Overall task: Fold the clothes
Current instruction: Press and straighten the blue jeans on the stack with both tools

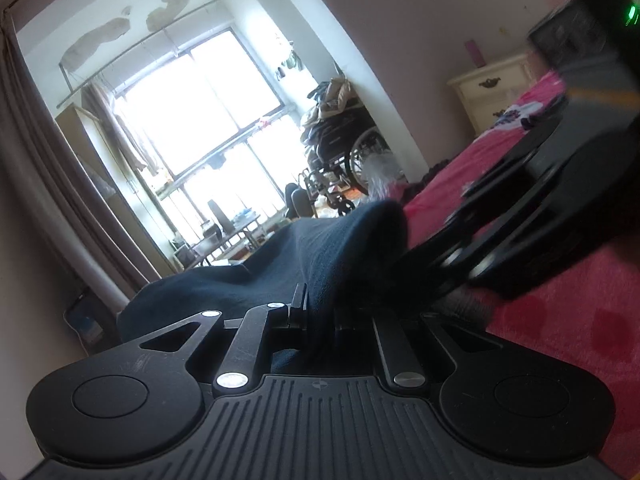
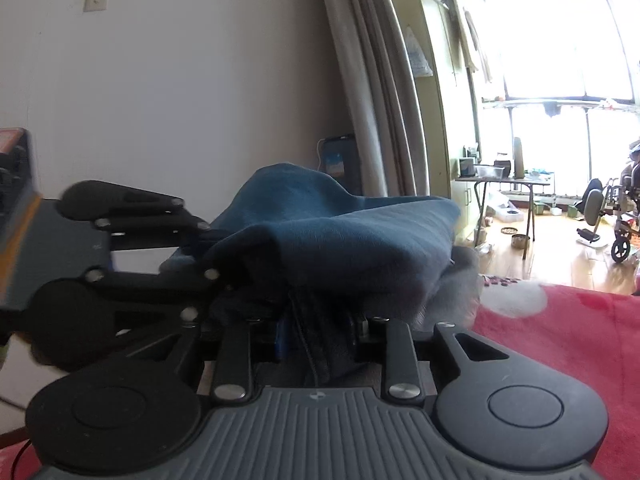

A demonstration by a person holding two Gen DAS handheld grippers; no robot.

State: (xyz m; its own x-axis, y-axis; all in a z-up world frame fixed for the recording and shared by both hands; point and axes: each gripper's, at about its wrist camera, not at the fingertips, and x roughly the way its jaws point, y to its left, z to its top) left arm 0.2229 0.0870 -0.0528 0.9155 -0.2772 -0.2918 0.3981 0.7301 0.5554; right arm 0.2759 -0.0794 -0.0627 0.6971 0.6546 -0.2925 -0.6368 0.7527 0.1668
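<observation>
Garment: a dark blue garment (image 2: 340, 236) was the thing being folded; it hung bunched between the two tongs, raised above a pink bedcover (image 1: 560, 320).
Left tongs: the left gripper (image 1: 316, 316) was closed on a fold of the blue cloth, which ran straight out from between its fingers and rose in a ridge ahead of them.
Right tongs: the right gripper (image 2: 316, 332) was also clamped on the cloth; a seam and a darker inner layer passed down between its fingers, and the rest was heaped just ahead of and above them.
Relation of the tongs: they were close together, with fingers almost meeting. In the left view the right tongs came in from the right side; in the right view the left tongs came in from the left.
Why held so: I judge that two edges were brought together so that one half would lie over the other.
Where the cloth rested: its lower part seemed to touch the bedcover just beside the right tongs, but this was blurred.
Risk: several layers were pinched at once, so one layer might slip out.
</observation>
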